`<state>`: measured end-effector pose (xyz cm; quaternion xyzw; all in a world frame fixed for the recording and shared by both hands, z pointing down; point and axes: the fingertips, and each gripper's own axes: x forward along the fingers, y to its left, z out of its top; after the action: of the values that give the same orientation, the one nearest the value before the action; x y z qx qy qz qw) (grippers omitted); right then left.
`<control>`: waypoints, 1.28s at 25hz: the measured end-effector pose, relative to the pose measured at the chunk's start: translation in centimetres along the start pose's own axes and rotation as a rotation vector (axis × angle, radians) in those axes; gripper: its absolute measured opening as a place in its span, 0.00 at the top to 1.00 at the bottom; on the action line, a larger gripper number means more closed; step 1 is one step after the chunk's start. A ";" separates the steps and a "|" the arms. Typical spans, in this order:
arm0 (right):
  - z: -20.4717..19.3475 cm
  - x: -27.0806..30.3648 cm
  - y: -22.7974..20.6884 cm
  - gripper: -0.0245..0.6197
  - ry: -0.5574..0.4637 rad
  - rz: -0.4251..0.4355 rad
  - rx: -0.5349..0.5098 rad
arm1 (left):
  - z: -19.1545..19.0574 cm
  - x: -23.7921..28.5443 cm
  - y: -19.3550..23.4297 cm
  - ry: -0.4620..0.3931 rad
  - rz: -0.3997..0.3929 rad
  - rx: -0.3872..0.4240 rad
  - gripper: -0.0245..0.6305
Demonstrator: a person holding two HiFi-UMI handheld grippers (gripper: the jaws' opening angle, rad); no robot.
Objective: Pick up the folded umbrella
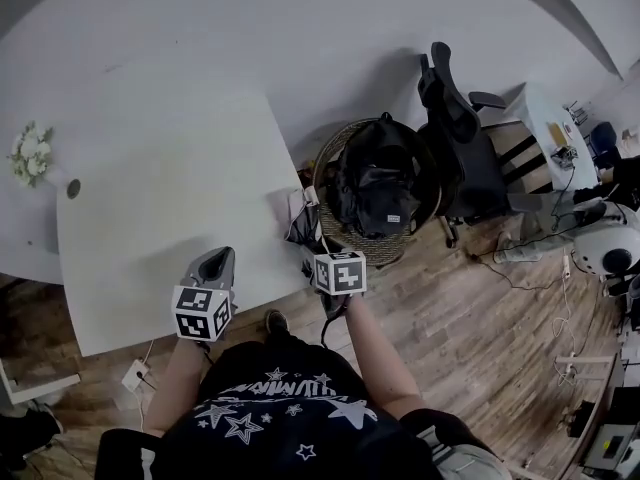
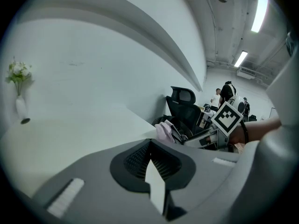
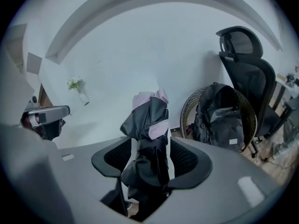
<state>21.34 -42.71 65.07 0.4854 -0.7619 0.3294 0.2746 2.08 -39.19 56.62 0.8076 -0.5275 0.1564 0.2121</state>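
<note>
The folded umbrella [image 1: 303, 228], black with pale pink panels, rests at the right edge of the white table [image 1: 160, 168]. My right gripper [image 1: 312, 253] reaches it from the near side. In the right gripper view the umbrella [image 3: 148, 139] stands between the two wide-apart dark pads [image 3: 189, 160], with a sliver of gap on each side, and the right gripper [image 3: 150, 149] is open around it. My left gripper [image 1: 217, 260] hovers over the table's near edge, left of the umbrella, its jaws closed together with nothing in them [image 2: 149, 146]. The left gripper view shows the umbrella [image 2: 164, 129] beyond it.
A round wicker basket [image 1: 330, 153] holding a black backpack [image 1: 375, 188] stands on the wooden floor just right of the table. A black office chair [image 1: 455, 138] is behind it. A small vase of white flowers [image 1: 30, 156] sits at the table's far left.
</note>
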 end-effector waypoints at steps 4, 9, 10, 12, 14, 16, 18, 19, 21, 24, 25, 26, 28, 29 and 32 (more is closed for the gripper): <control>0.0 1.3 0.1 0.53 0.051 -0.003 -0.050 | 0.0 0.7 0.4 0.008 0.019 -0.014 0.96; -0.2 2.3 0.2 0.55 0.092 -0.013 -0.098 | -0.1 1.1 0.5 0.012 0.031 -0.027 0.96; -0.2 2.3 0.3 0.55 0.099 -0.015 -0.107 | -0.2 1.0 0.5 0.011 0.033 -0.029 0.96; -0.3 2.4 0.3 0.55 0.109 -0.018 -0.123 | -0.3 1.0 0.6 0.011 0.035 -0.032 0.96; -0.3 2.5 0.4 0.55 0.111 -0.022 -0.138 | -0.4 0.8 0.7 0.010 0.037 -0.034 0.96; -0.4 2.4 0.3 0.57 0.112 -0.025 -0.142 | -0.5 0.6 0.8 0.009 0.039 -0.038 0.96; -0.4 2.4 0.3 0.58 0.113 -0.024 -0.134 | -0.6 0.3 1.1 0.009 0.041 -0.043 0.96; -0.3 2.3 0.3 0.59 0.112 -0.025 -0.129 | -0.7 0.1 1.3 0.009 0.041 -0.045 0.96; -0.3 2.2 0.4 0.59 0.109 -0.031 -0.125 | -0.8 -0.3 1.6 0.008 0.042 -0.048 0.96; -0.3 1.7 0.6 0.60 0.096 -0.048 -0.116 | -1.1 -1.0 2.1 0.004 0.040 -0.051 0.96; -0.4 1.6 0.7 0.60 0.092 -0.054 -0.110 | -1.2 -1.2 2.3 0.003 0.038 -0.051 0.96; -0.4 1.3 0.7 0.60 0.087 -0.062 -0.105 | -1.3 -1.5 2.5 0.001 0.036 -0.051 0.96; -0.4 0.8 1.0 0.60 0.074 -0.078 -0.094 | -1.4 -2.1 2.8 -0.002 0.031 -0.048 0.96; -0.4 0.5 1.2 0.60 0.063 -0.083 -0.087 | -1.4 -2.4 3.0 -0.004 0.028 -0.046 0.96; -0.1 -0.6 1.8 0.60 0.020 -0.097 -0.057 | -1.5 -3.5 3.5 -0.012 0.016 -0.041 0.96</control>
<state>19.92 -41.74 64.28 0.5104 -0.7438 0.2985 0.3117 -2.56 -36.95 56.86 0.7998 -0.5383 0.1421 0.2243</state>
